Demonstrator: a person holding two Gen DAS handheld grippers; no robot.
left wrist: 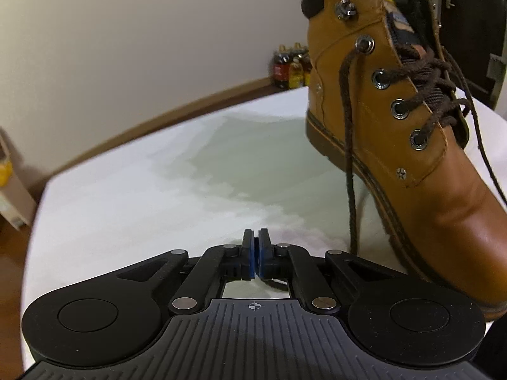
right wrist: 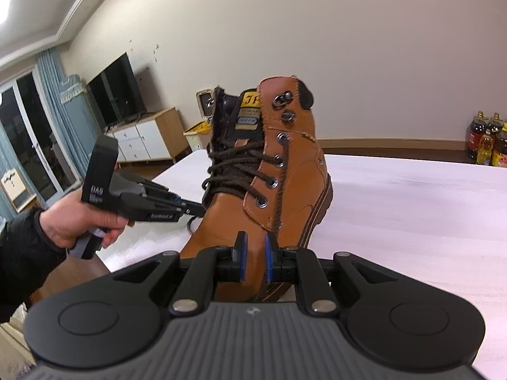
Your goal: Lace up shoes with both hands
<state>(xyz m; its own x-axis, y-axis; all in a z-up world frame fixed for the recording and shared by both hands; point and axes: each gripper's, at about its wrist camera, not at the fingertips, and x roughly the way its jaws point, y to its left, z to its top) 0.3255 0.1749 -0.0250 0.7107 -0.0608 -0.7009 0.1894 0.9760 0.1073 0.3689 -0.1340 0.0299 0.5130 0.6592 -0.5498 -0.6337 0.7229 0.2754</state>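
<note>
A tan leather boot [left wrist: 380,158] [right wrist: 291,183] stands on the white table, laced with a dark brown lace [right wrist: 240,164] through its lower eyelets. One loose lace end [left wrist: 350,158] hangs from an upper eyelet down the boot's side to the table. It runs in under my left gripper [left wrist: 256,253], whose blue pads are shut, seemingly on this lace end. The right wrist view shows that left gripper [right wrist: 198,210] at the boot's left side, held by a hand [right wrist: 73,221]. My right gripper [right wrist: 256,256] stands open before the toe, with the other lace end [right wrist: 279,209] hanging by its right pad.
The white table [left wrist: 158,190] [right wrist: 412,205] ends at a rounded edge on the left. Several bottles [right wrist: 488,145] [left wrist: 291,66] stand on the floor by the far wall. A television [right wrist: 114,91] and a low cabinet [right wrist: 149,136] stand at the left.
</note>
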